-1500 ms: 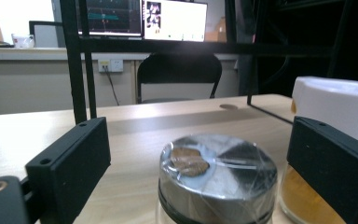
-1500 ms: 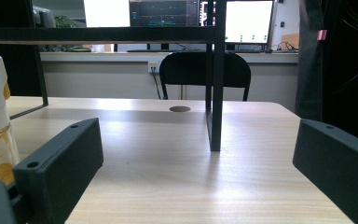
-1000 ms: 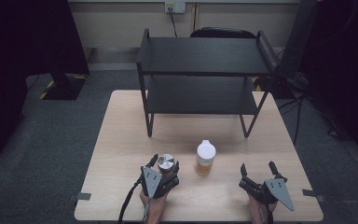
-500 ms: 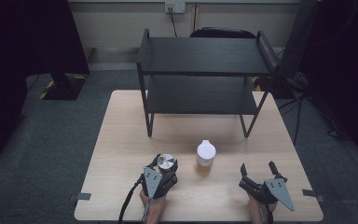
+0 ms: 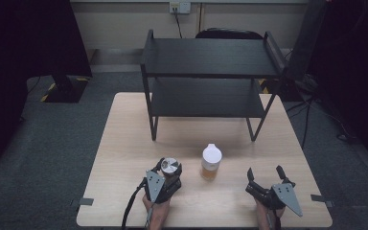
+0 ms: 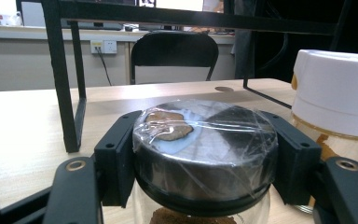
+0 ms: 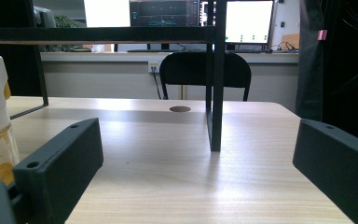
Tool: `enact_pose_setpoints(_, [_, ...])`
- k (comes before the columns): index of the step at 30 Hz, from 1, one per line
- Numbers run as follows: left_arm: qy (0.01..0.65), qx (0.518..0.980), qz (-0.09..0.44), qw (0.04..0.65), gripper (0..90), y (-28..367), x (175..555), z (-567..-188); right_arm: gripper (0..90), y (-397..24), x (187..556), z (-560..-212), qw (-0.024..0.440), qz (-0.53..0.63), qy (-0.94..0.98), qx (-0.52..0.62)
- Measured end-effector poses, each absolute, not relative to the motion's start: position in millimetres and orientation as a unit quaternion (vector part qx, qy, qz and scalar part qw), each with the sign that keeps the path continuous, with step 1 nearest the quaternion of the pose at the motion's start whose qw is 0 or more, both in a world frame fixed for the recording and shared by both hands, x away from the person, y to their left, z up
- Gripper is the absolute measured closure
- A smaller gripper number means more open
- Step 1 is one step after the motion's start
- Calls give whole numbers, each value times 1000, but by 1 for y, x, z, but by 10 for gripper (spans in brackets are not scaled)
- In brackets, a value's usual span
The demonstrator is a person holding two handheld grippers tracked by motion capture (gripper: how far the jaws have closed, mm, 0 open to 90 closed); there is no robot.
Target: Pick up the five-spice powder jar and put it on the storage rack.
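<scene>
Left gripper (image 5: 168, 171), near table (image 5: 124, 143) front edge: jaws clamped on either side of the lid of a jar (image 5: 170, 167). Jar upright on the table, long axis vertical, lid up; lid dark metal, wrapped in clear film (image 6: 205, 135). Gripper points away from the person, roughly level; hand (image 5: 154, 213) enters from the bottom edge, cable trailing.

Just right of it: bottle (image 5: 210, 162), white cap, amber contents, upright, apart from the jar.

Behind, mid-table: black two-tier shelf (image 5: 211, 72), both tiers bare.

Right gripper (image 5: 266, 175), near front right: jaws spread wide, holding nothing, pointing forward, low over the table. Chair (image 7: 205, 74) beyond the far edge.
</scene>
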State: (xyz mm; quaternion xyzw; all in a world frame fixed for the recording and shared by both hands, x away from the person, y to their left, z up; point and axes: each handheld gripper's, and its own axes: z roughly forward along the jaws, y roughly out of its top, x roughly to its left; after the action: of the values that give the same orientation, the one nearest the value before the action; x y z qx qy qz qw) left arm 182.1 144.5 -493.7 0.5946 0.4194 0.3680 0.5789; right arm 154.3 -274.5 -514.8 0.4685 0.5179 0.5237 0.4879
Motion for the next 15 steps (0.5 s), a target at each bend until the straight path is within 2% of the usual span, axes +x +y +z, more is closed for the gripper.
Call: enact_pose_setpoints(15, [393,609,355,590,352,156,183,-478,1,-275,154,-515,488,524,518,468])
